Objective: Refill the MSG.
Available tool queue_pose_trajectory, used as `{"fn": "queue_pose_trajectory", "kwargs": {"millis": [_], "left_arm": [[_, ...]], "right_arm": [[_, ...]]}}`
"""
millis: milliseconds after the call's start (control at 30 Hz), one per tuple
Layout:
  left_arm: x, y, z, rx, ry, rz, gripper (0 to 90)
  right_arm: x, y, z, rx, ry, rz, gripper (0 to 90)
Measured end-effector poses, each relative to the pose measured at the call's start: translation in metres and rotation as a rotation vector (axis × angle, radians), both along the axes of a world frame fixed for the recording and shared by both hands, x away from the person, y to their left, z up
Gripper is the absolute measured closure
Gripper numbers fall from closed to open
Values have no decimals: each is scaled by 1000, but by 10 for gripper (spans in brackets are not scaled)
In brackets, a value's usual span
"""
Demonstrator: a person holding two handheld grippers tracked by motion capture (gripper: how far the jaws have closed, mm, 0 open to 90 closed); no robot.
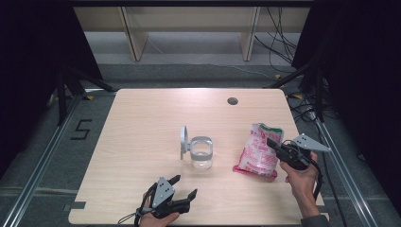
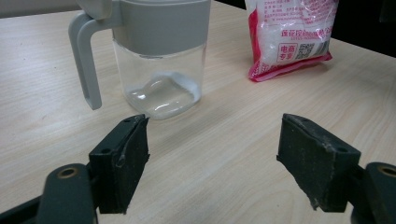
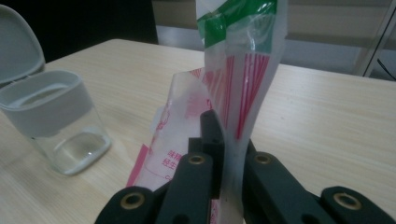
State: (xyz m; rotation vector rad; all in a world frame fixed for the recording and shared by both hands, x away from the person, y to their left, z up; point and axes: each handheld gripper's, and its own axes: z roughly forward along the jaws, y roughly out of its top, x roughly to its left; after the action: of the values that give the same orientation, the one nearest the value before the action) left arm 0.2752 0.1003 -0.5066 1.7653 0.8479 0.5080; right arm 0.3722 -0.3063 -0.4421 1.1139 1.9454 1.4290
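A pink and white plastic bag [image 1: 259, 150] with a green top strip stands tilted at the table's right, its bottom corner near the wood. My right gripper [image 1: 273, 144] is shut on the bag's upper edge; in the right gripper view the film of the bag [image 3: 243, 70] rises from between the closed jaws. A clear jar [image 1: 202, 152] with a grey collar, handle and flipped-up lid stands mid-table, with a little white stuff at its bottom [image 2: 161, 91]. My left gripper [image 1: 183, 186] rests open near the front edge, pointing at the jar, nothing between its pads [image 2: 122, 161].
The light wooden table [image 1: 142, 132] has a round cable hole [image 1: 232, 100] at the back right. Metal rails run along both sides on the floor, with cables at the back right. Shelving legs stand beyond the table.
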Motion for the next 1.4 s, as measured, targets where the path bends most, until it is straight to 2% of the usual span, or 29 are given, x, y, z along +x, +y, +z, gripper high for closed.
{"fn": "queue_pose_trajectory", "kwargs": {"millis": [33,100,167,233,300,333,367,400,433,467,500,567,600,667,700,733,767,833,867,933,1000,1033,1067,1133,1200,1233,1333,1367,1400], "left_arm": [[1,0,0,-11,-7,-1,239],[-1,-1,0,-11,13,14,240],[-1,-1,0,-21,6,5,240],[0,-2,1,-15,-5,3,241],[2,-5,-1,-22,8,-9,243],[2,-6,-1,-12,22,-2,244],[2,-9,-2,-32,26,-2,245],[3,-11,-2,-26,24,-1,245],[5,-13,-2,-10,1,-17,246],[4,-17,-2,-22,24,-7,247],[4,-20,-2,-17,23,-16,247],[7,-30,-4,-21,30,-32,249],[9,-34,-5,-5,22,-39,249],[13,-43,-6,46,19,-44,249],[15,-48,-6,48,13,-43,248],[17,-52,-5,37,17,-60,250],[20,-55,-4,42,19,-73,252],[24,-62,-2,35,8,-68,253],[24,-65,-1,55,7,-82,252],[27,-71,0,79,-1,-86,254],[30,-77,0,99,-6,-81,253],[32,-80,-1,86,-6,-89,253],[32,-82,-2,90,-6,-80,253],[34,-87,-3,98,-3,-86,252],[36,-92,-5,83,7,-85,251],[38,-95,-6,77,12,-88,252],[42,-105,-8,83,2,-92,253],[44,-108,-8,79,6,-93,253],[45,-111,-8,86,-9,-82,254]], "right_arm": [[-2,1,3,2,-7,-3,900],[-4,6,7,14,-16,1,900],[-3,7,11,-28,-45,18,900],[-5,13,14,-17,-62,10,900],[-10,18,18,-21,-43,3,900],[-10,21,19,-20,-56,5,900],[-8,22,21,-37,-73,32,900],[-11,25,22,-36,-68,23,900],[-11,27,24,-40,-78,32,900],[-11,30,26,-50,-87,36,900],[-11,32,27,-67,-105,50,900],[-14,38,31,-63,-84,46,900],[-14,40,32,-68,-98,51,900],[-15,44,34,-55,-90,54,900],[-15,44,36,-78,-105,63,900],[-16,46,38,-72,-92,59,900],[-16,47,39,-79,-103,66,900],[-17,49,40,-71,-102,68,900],[-16,50,40,-76,-110,73,900],[-19,52,42,-73,-87,70,900],[-20,53,45,-85,-113,89,900],[-22,55,46,-61,-99,87,900],[-21,55,49,-78,-115,103,900],[-23,56,56,-66,-110,97,900],[-24,59,62,-56,-131,104,900],[-25,60,66,-73,-137,124,900],[-30,68,75,-64,-138,151,900],[-30,70,78,-68,-162,148,900],[-32,71,81,-64,-149,157,900]]}}
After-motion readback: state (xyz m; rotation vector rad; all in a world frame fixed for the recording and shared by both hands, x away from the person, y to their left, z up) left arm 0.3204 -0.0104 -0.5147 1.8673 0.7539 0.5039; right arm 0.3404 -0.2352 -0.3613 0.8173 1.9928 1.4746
